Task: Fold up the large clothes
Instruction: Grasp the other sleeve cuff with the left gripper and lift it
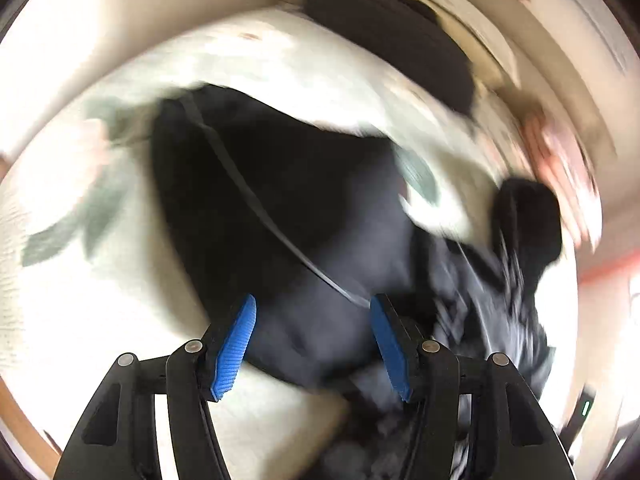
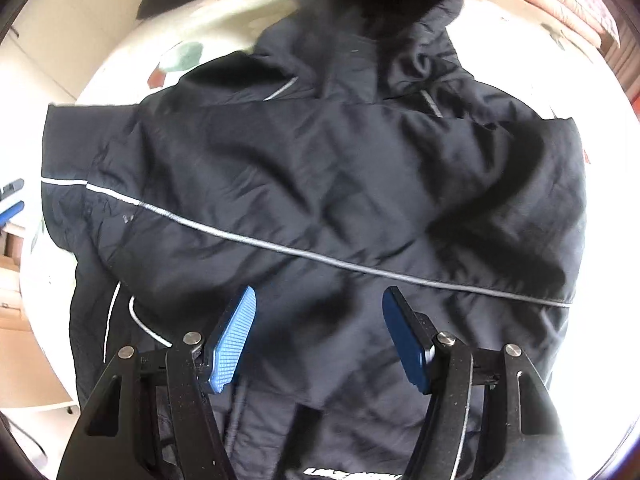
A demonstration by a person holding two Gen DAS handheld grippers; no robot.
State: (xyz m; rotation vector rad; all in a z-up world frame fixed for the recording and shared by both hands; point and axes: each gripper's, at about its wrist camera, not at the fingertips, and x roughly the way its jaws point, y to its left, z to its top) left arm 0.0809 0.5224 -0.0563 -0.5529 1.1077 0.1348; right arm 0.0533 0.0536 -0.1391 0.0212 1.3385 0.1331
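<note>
A large black jacket with thin grey piping lies spread on a white patterned bedsheet, hood end far from me. My right gripper is open and empty, just above the jacket's lower part. In the blurred left wrist view the same black jacket lies below my left gripper, which is open and empty over the dark fabric. The left gripper's blue pads show at the far left edge of the right wrist view.
The white sheet with grey-green leaf prints surrounds the jacket. Another dark item lies at the far end of the bed. Pink folded bedding sits at the upper right. A bed edge and pale floor lie to the left.
</note>
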